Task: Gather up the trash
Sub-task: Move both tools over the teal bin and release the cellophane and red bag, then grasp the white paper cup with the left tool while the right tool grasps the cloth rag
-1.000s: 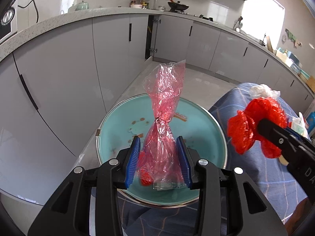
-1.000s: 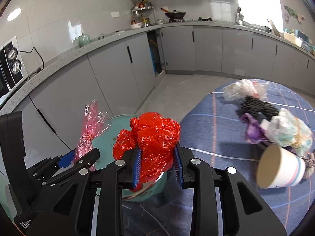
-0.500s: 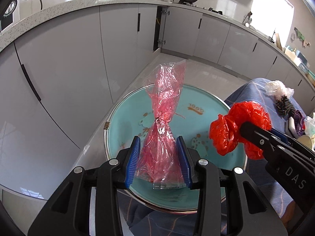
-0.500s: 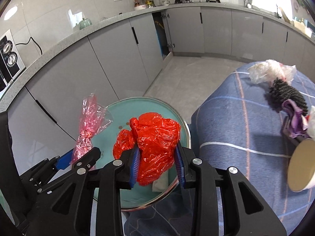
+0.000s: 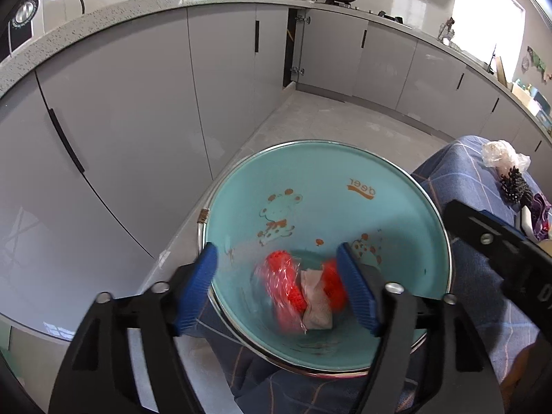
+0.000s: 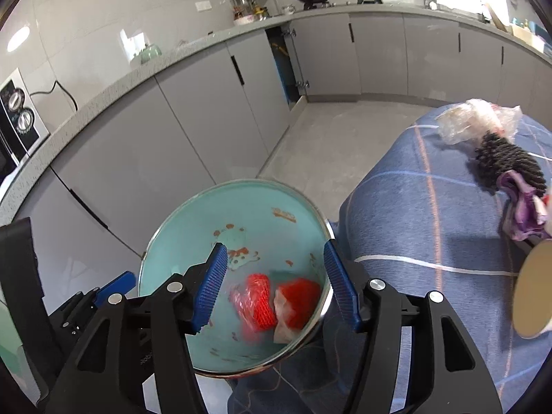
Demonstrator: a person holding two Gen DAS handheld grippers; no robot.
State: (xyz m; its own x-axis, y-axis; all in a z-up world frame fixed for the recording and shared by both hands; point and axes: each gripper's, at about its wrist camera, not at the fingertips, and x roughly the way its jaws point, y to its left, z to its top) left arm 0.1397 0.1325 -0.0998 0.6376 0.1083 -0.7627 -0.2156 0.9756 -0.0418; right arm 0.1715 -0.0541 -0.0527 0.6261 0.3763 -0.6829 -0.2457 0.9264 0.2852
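left gripper: we see our blue pads spread wide over the teal basin, tilted down into it; the jaws have just been opening and nothing is between them.
right gripper: ours too hangs over the basin, angled down, pads apart; these jaws have also just been opening and nothing is pinched.
pink wrapper: it lies blurred at the bottom of the basin, below the left pads, touching neither.
red bag: it sits in the basin bottom just beside the pink wrapper, with a pale scrap between them.
teal basin: it stands at the near left edge of the blue checked cloth, next to the grey cabinets.
far corner of the cloth: a clear bag, a dark brush and a purple rag.
right edge: a paper cup, partly cut off.
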